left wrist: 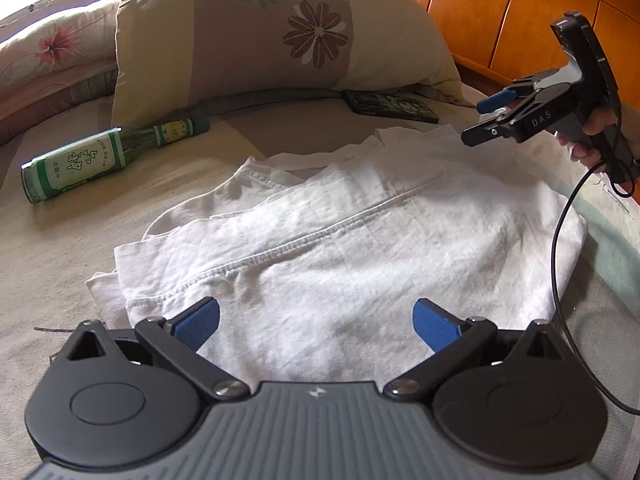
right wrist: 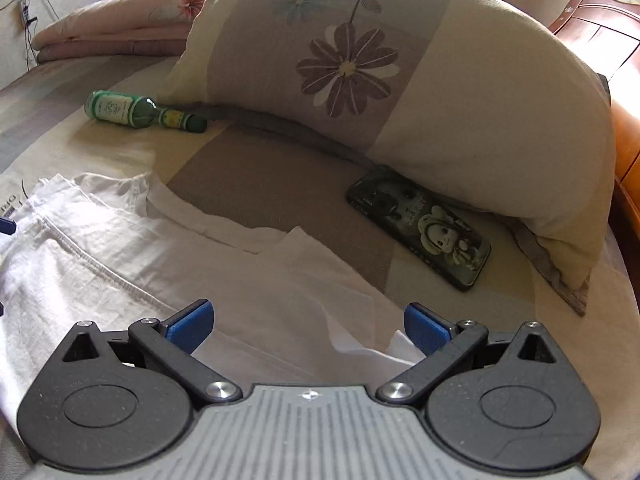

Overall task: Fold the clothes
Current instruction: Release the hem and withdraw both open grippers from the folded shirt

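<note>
Crumpled white cotton shirt (left wrist: 360, 240), stitched seam, folded.

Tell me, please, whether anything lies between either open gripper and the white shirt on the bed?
Nothing visible does. The left gripper and right gripper both sit open directly over the white shirt. The green bottle and phone lie off the cloth.

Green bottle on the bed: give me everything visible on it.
The green bottle is glass-like, lying on its side on the bedsheet, neck pointing toward the floral pillow. It has a pale green body label with printed characters, a yellow-green neck label and a dark green cap. It lies apart from the white garment; neither gripper touches it.
</note>
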Demonstrator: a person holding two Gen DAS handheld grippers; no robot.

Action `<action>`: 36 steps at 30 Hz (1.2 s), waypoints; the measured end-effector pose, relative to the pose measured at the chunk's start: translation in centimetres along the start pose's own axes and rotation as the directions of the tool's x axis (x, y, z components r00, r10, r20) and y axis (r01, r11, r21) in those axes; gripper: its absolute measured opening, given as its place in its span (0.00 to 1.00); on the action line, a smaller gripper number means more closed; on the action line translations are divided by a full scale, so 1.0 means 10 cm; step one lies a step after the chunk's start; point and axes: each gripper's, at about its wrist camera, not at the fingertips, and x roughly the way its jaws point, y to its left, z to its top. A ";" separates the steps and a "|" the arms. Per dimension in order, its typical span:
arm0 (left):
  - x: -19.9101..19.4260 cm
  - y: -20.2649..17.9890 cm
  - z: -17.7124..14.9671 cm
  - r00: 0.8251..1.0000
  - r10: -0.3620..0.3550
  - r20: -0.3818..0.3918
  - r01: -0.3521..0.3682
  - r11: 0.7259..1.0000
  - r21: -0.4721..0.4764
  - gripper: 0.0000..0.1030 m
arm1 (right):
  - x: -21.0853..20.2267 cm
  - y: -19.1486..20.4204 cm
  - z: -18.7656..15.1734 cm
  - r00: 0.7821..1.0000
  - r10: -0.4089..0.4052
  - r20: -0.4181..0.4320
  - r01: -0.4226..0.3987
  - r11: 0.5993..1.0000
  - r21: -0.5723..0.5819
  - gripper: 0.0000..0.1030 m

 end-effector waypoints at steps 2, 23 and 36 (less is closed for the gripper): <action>-0.02 0.02 0.00 1.000 0.004 0.009 -0.004 1.000 -0.003 0.99 | -0.07 -0.02 -0.11 0.996 0.086 0.011 -0.086 0.996 0.019 1.00; -0.04 -0.21 -0.32 1.000 0.015 0.007 -0.015 1.000 0.022 0.99 | -0.50 -0.02 -1.50 0.975 0.206 0.086 -0.218 0.964 0.153 1.00; -0.15 -0.28 -0.46 0.996 0.087 -0.016 -0.086 0.994 0.071 0.99 | -0.90 -0.12 -1.59 0.983 0.097 0.155 -0.123 0.978 0.167 0.96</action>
